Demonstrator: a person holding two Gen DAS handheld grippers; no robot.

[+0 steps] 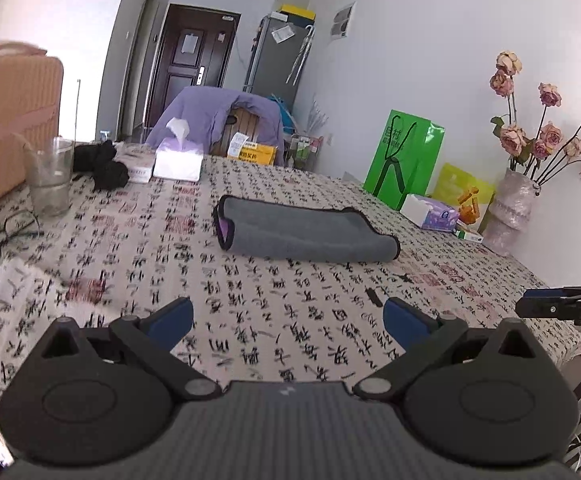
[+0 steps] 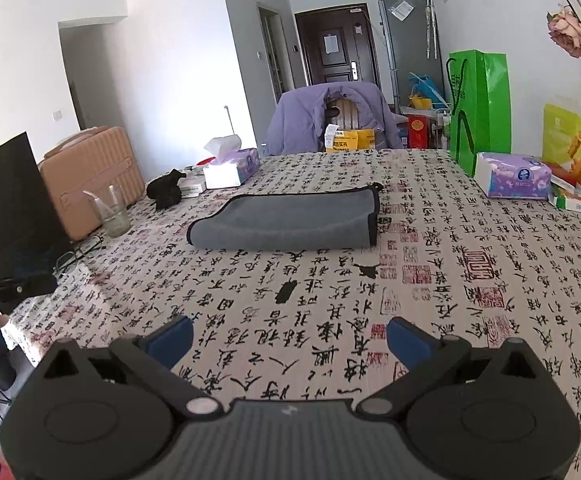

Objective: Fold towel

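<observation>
A grey towel (image 1: pixel 306 232) with black edging and a purple inner side lies folded in the middle of the table; it also shows in the right wrist view (image 2: pixel 290 222). My left gripper (image 1: pixel 288 320) is open and empty, held above the tablecloth well short of the towel. My right gripper (image 2: pixel 290 338) is open and empty, also back from the towel near the table's front edge. The right gripper's body shows at the right edge of the left wrist view (image 1: pixel 562 306), and the left gripper's body at the left edge of the right wrist view (image 2: pixel 6 292).
The table (image 2: pixel 470 280) has a calligraphy-print cloth. On it stand a glass (image 1: pixel 48 182), glasses (image 1: pixel 14 228), a black cloth (image 1: pixel 104 164), tissue boxes (image 1: pixel 178 162) (image 2: pixel 512 180), a green bag (image 1: pixel 406 160) and a vase of roses (image 1: pixel 510 212). A chair with a purple jacket (image 2: pixel 330 120) stands behind.
</observation>
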